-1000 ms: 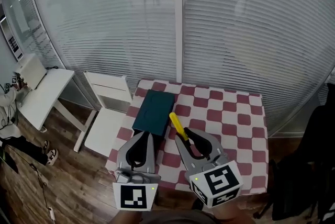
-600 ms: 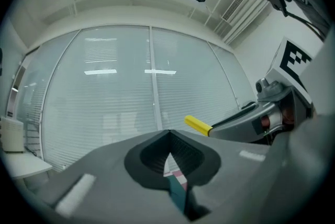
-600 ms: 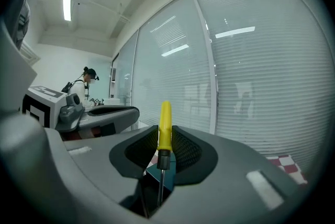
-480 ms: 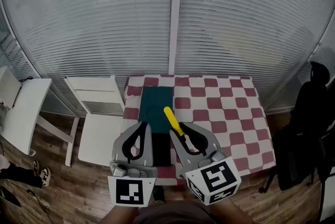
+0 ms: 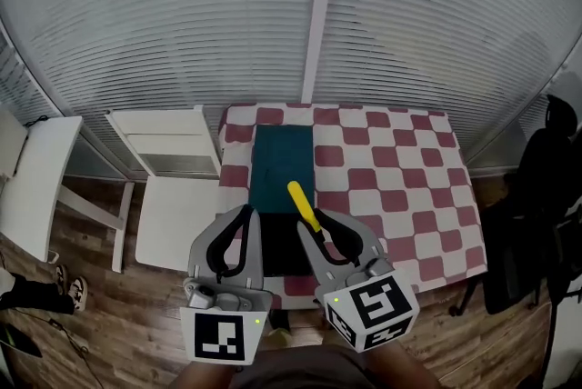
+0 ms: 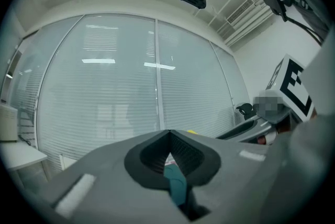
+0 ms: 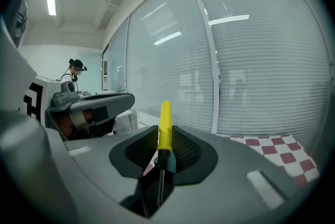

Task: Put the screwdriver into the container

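Clamped in the right gripper (image 5: pixel 320 228) at the dark collar between handle and shaft: a screwdriver (image 5: pixel 305 207), seemingly above the near end of the teal container (image 5: pixel 282 162). Probably light and rigid, with a smooth yellow handle that could slip. Best pinched at that collar, not the thin shaft. Lies along the jaws, handle outward toward the window, shaft back. Nothing in the left gripper (image 5: pixel 245 216), jaws pressed together.
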A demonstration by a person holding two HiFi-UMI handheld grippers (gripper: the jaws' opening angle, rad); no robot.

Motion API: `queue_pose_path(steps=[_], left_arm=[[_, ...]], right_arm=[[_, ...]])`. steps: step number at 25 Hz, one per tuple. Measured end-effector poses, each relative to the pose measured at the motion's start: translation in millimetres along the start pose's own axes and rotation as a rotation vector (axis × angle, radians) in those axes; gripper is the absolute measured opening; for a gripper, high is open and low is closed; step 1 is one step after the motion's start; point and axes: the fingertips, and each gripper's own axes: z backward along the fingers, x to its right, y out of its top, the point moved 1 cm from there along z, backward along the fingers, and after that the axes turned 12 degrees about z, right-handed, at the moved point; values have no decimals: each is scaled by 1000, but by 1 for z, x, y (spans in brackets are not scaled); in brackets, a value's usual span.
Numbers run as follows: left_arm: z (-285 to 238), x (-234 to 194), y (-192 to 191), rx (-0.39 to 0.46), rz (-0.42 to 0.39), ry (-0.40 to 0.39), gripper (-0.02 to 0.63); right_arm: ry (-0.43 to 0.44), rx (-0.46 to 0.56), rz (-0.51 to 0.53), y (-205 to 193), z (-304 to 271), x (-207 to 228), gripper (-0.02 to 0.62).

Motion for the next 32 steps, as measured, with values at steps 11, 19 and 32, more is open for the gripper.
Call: queue_pose_path(steps=[11, 19, 32], left_arm=[[7, -25, -49, -122, 48, 48, 0], [4, -47, -78, -180, 79, 72, 0], [-10, -74, -98, -216, 116, 92, 0]], right_arm=[[74, -196, -88, -86, -28, -34, 106], [97, -334, -104, -135, -50, -42, 107], [163, -518, -105, -175, -79, -52, 112]])
